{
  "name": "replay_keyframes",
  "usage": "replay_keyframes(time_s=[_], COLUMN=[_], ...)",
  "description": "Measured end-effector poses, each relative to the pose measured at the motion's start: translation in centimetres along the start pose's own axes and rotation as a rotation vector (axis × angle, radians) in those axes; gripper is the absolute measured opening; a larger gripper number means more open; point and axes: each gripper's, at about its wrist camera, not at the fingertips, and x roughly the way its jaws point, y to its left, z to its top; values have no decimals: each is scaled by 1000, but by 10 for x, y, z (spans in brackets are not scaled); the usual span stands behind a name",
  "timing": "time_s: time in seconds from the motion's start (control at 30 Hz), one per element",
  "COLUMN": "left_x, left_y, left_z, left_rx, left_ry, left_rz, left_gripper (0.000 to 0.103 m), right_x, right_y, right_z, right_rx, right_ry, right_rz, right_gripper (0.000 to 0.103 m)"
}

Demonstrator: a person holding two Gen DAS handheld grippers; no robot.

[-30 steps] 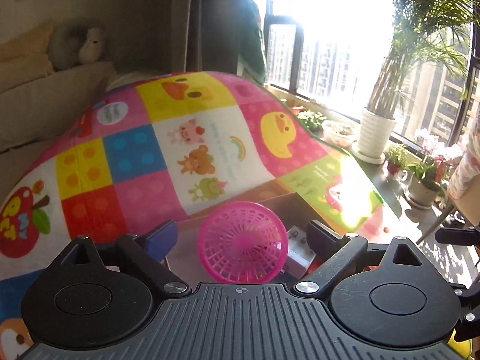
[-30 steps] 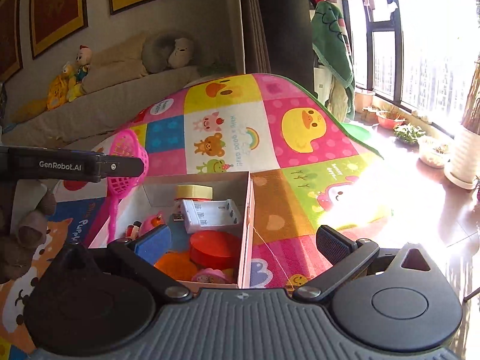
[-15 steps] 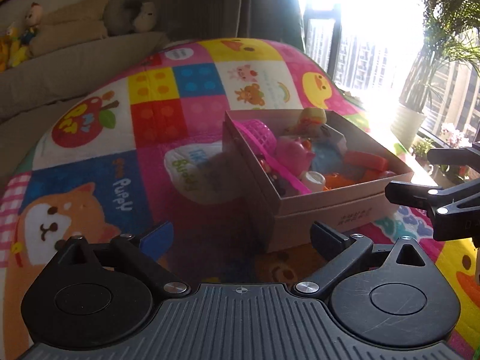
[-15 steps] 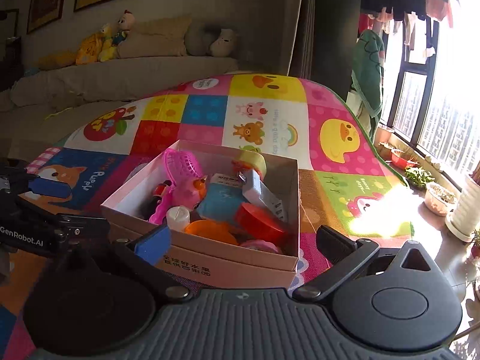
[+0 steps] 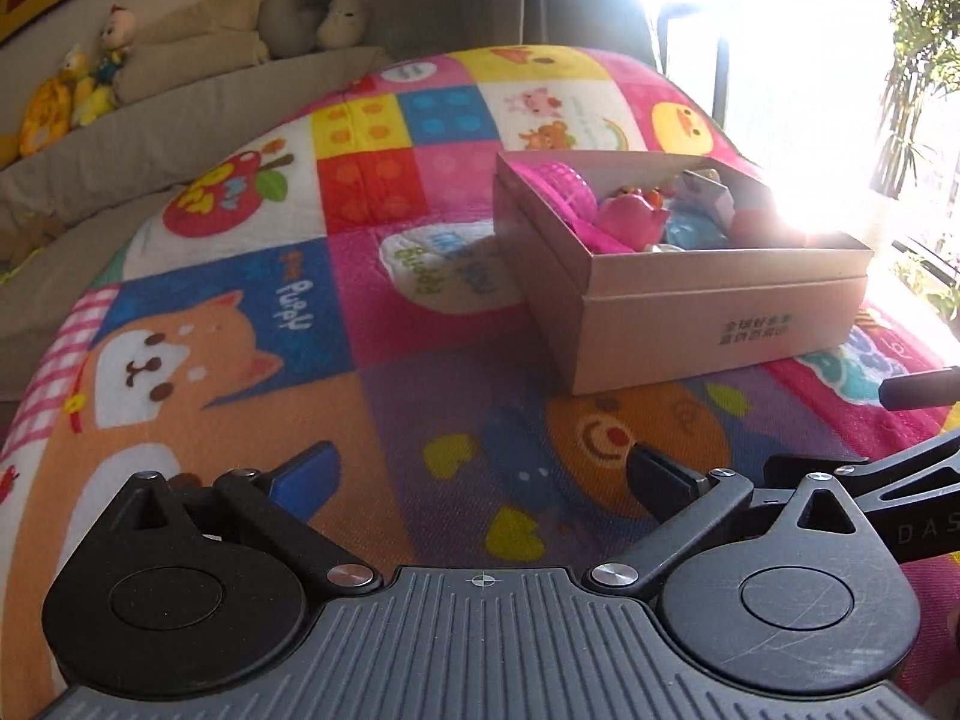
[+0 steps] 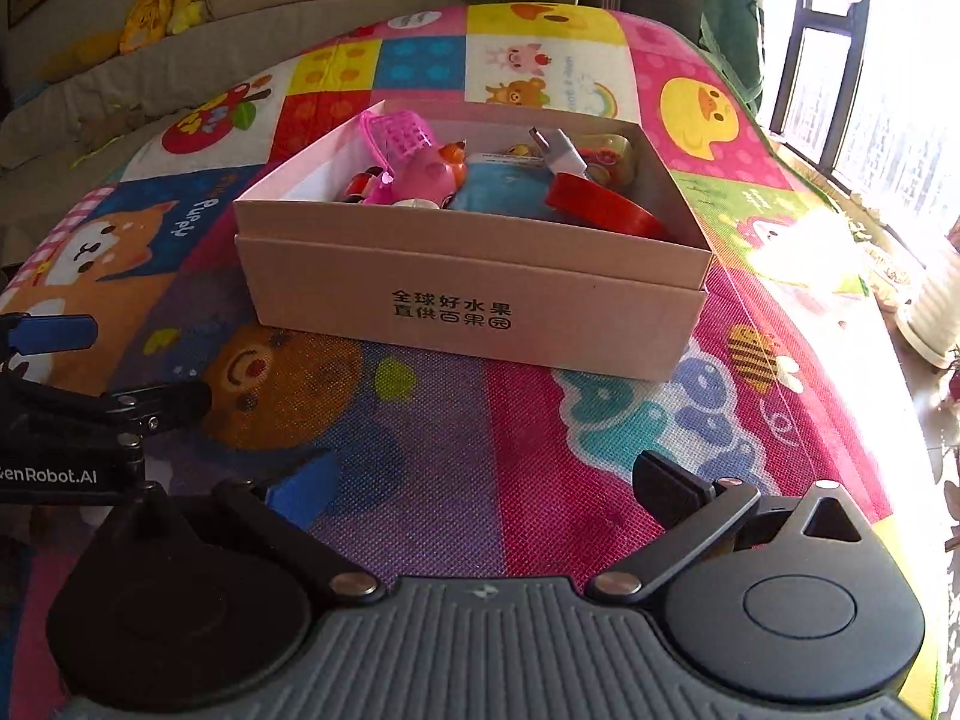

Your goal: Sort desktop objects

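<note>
The colourful play mat (image 6: 456, 456) covers the whole work surface, and on it stands the cardboard box (image 6: 474, 306), a little ahead of both tools. Inside the box lie the sorted things: the red lid (image 6: 600, 210) leaning at the right wall, the blue pouch (image 6: 498, 189) in the middle, the pink toy (image 6: 429, 177) beside it, the pink basket (image 6: 402, 132) at the far left corner, and the white charger (image 6: 561, 153) at the back. The mat around the box shows no loose object in either view.

The left gripper (image 5: 480, 474) is released, its jaws wide with only the mat between them; they have just been opening. The right gripper (image 6: 480, 486) is also released and empty.

I judge that the sorting is nearly complete. To finish well, both hands should draw away low and slowly, without touching the box wall, and check the mat edges for any forgotten thing
</note>
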Motion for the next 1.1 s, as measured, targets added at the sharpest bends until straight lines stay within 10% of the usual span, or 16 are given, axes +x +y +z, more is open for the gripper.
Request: replay_keyframes(time_s=[1.1], left_x=[13], left_y=[2], left_z=[-2], left_rx=[-69], left_ry=[53], left_rz=[38], left_gripper=[103], right_x=[-5], right_y=[-1], right_z=[-16], right_rx=[52], right_ry=[-76], right_rz=[-15], right_gripper=[103])
